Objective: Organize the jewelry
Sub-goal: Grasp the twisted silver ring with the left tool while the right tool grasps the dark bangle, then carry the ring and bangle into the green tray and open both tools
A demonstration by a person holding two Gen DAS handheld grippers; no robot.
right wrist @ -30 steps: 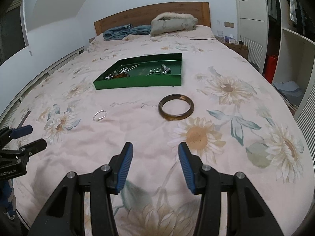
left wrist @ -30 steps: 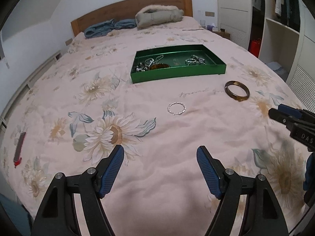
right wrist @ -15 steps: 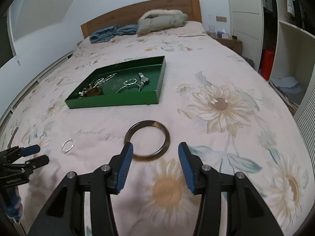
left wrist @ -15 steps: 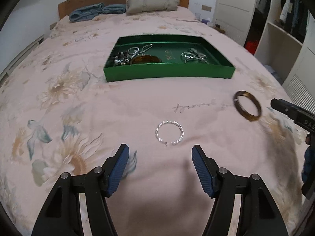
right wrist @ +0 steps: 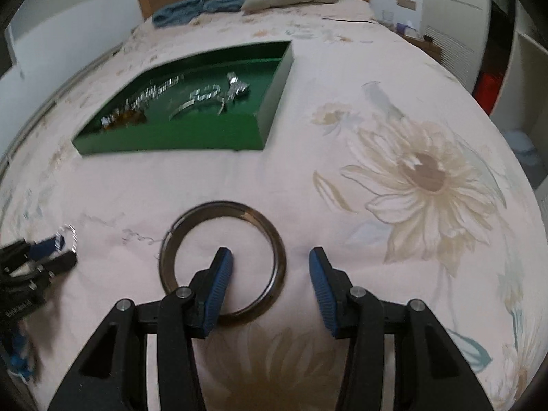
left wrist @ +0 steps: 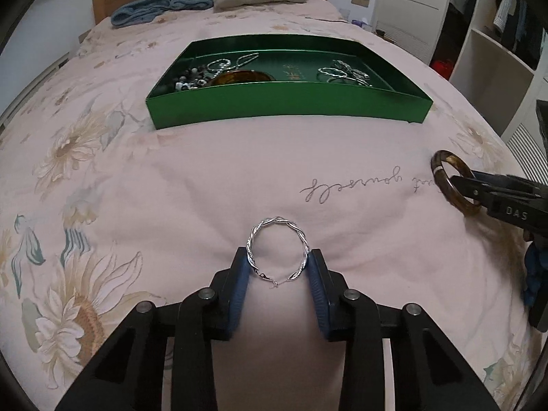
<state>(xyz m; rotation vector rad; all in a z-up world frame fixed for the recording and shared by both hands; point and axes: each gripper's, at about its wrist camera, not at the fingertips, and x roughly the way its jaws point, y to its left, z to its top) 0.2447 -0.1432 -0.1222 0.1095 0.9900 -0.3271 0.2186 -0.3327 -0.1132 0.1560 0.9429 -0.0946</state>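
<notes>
Twisted silver hoop (left wrist: 276,250) lies on floral pink bedspread (left wrist: 171,185), lower centre of left wrist view, between blue pads of left gripper (left wrist: 278,267); jaws closing, pads touching hoop's sides (firm grip or mere contact: cannot tell). Brown bangle (right wrist: 222,262) flat on bedspread, lower centre of right wrist view (blurred); right gripper (right wrist: 270,274) straddles bangle's right rim, left pad inside ring, right pad outside, jaws closing, gap still visible. Green tray (left wrist: 287,109) with jewelry, upper centre.
</notes>
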